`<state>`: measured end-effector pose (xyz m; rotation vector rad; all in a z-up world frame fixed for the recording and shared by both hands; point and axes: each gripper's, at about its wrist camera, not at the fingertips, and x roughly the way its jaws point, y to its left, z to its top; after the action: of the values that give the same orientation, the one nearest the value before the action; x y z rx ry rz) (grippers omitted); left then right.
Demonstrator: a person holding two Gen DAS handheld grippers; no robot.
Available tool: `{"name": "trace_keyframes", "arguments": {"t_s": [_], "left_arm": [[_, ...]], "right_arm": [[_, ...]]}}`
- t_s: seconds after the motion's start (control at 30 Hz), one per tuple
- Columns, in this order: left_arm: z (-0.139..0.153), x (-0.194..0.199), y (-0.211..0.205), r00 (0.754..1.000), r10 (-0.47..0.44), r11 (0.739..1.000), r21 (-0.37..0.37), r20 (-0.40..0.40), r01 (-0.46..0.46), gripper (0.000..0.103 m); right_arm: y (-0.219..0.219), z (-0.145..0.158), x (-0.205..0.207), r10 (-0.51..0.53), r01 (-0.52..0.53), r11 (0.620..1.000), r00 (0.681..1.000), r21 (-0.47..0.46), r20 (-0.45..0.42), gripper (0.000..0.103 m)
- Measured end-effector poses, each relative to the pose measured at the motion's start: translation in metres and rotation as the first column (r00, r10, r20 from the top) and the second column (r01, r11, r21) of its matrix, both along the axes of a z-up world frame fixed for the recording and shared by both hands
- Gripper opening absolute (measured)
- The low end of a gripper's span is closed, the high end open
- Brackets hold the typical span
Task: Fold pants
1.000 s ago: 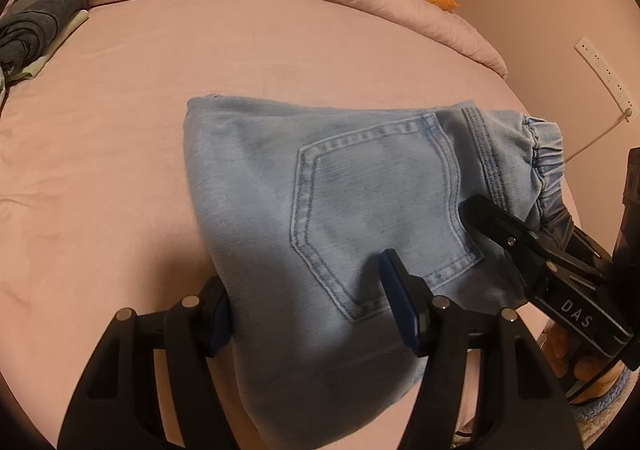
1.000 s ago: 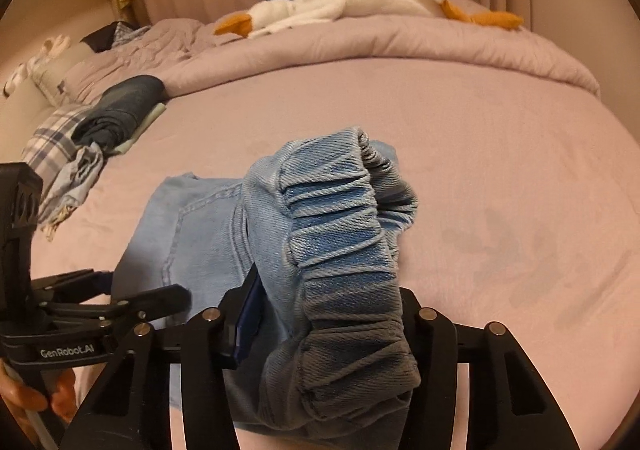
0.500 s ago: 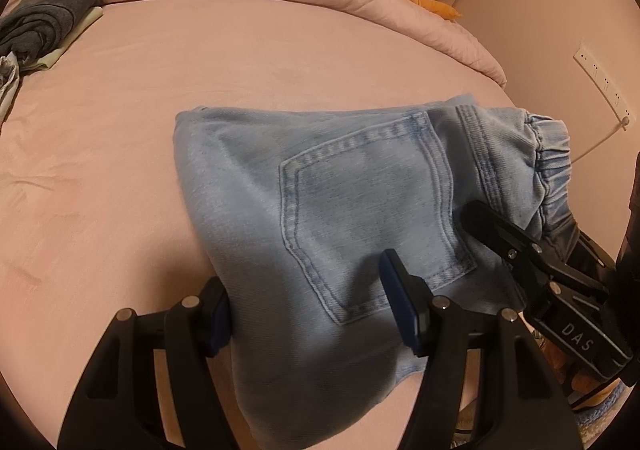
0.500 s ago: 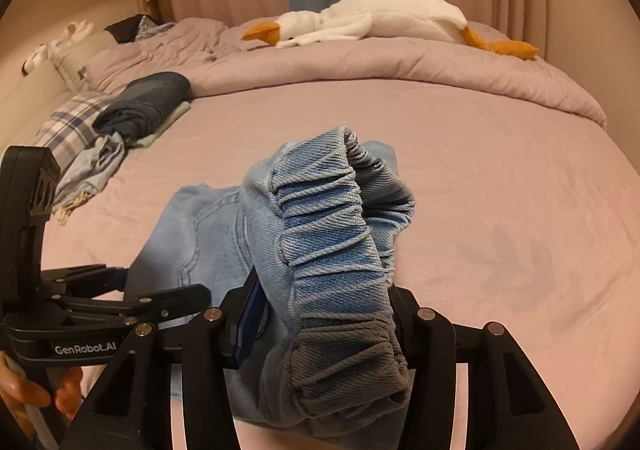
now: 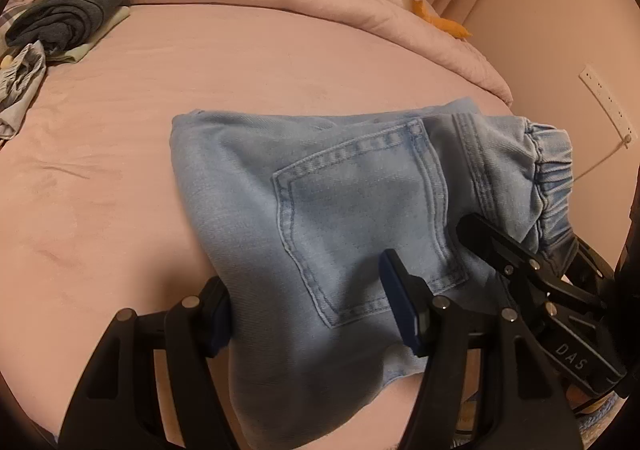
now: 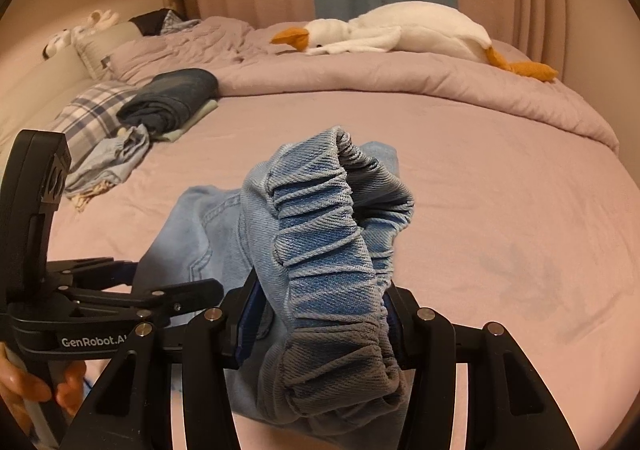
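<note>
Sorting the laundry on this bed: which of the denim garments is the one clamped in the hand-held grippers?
The light blue pants with the elastic waistband, held by both hand-held grippers. The dark blue folded jeans lie untouched at the far left by the plaid cloth.

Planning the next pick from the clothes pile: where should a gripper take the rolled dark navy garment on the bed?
Probably grip the rolled dark navy garment at its rounded open end, coming from the bare sheet side: the layers bunch there into one thick lip, and the plaid cloth crowds its far side.

Bed (image 5: 248, 61) — pants (image 5: 320, 209), comforter (image 6: 360, 77)
</note>
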<state>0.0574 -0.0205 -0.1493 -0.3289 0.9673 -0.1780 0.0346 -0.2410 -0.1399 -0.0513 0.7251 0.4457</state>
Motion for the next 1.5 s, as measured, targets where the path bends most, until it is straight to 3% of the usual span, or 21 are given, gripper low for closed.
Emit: {"name": "trace_keyframes", "arguments": {"t_s": [0.77, 1.5], "left_arm": [[0.012, -0.017, 0.042, 0.995, 0.085, 0.996, -0.018, 0.044, -0.084, 0.064], [0.017, 0.005, 0.054, 0.994, 0.095, 0.995, 0.013, 0.056, -0.096, 0.064]], "right_arm": [[0.044, 0.015, -0.006, 0.091, -0.089, 0.995, 0.995, -0.035, 0.049, 0.053], [0.061, 0.019, 0.006, 0.112, -0.11, 0.993, 0.992, -0.029, 0.064, 0.053]]}}
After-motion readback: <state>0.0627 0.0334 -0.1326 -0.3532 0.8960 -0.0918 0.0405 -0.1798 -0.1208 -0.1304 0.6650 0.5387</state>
